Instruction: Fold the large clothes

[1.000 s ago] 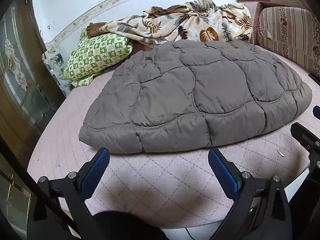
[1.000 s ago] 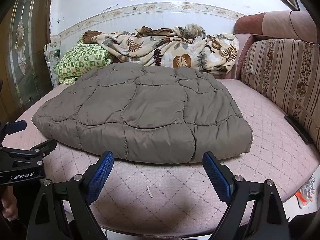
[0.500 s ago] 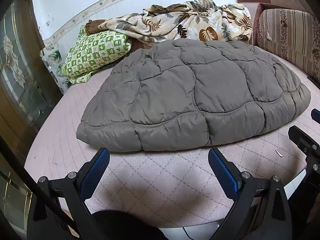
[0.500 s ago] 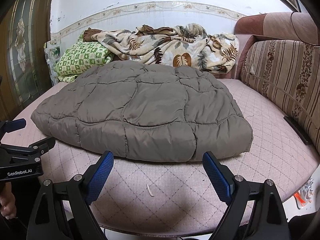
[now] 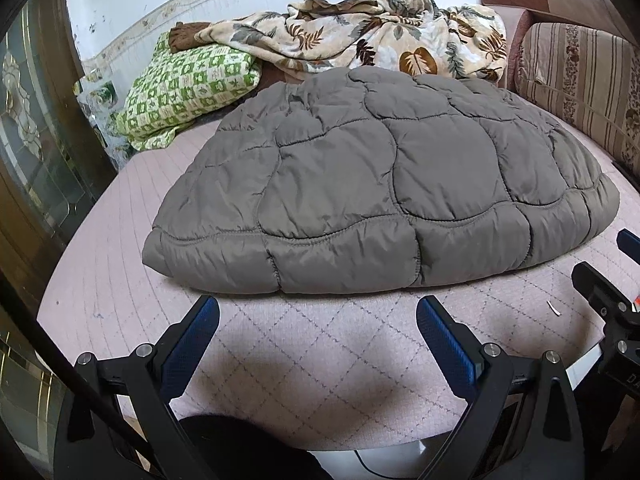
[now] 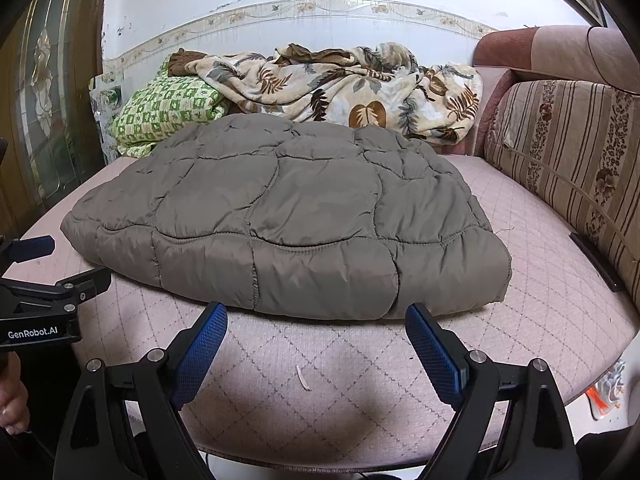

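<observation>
Quilted coat (image 6: pixel 288 216) far edge hidden – sofa cushion (image 6: pixel 568 152) cropped.

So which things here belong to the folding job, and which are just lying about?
Job: grey quilted coat; left gripper and right gripper, both open, empty.
Lying about: leaf-print blanket, green checked bedding, striped cushion, small white scrap.

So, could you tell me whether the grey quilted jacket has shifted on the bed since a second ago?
No: the jacket lies the same against the green pillow behind it.
</observation>
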{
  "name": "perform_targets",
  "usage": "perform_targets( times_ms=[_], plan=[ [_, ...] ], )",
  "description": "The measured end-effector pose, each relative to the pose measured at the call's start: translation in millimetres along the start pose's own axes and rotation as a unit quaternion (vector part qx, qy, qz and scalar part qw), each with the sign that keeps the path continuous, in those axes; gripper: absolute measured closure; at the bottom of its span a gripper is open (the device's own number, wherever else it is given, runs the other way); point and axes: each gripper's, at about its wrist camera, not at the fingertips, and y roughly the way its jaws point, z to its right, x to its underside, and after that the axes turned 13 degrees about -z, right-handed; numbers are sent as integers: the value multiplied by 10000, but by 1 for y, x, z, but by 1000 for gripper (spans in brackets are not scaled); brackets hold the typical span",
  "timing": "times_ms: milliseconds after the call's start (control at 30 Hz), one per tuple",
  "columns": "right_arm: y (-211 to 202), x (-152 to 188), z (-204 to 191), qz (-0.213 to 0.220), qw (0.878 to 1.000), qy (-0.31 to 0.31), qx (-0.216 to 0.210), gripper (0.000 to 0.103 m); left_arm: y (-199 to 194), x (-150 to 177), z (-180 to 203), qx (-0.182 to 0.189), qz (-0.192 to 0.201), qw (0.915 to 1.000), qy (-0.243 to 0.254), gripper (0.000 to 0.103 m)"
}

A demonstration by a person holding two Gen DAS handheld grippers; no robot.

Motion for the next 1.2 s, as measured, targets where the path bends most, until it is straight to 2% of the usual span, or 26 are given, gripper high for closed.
perform_targets(
  times_ms=[633, 1200],
  plan=[
    [0, 0, 2, -7, 10000, 6, 2, 10, -1, 1, 0, -68, 23, 10000, -1, 4],
    [2, 1, 1, -23, 10000, -31, 9, 10, 6, 0, -6, 13, -145, 9998, -112, 4]
  ],
)
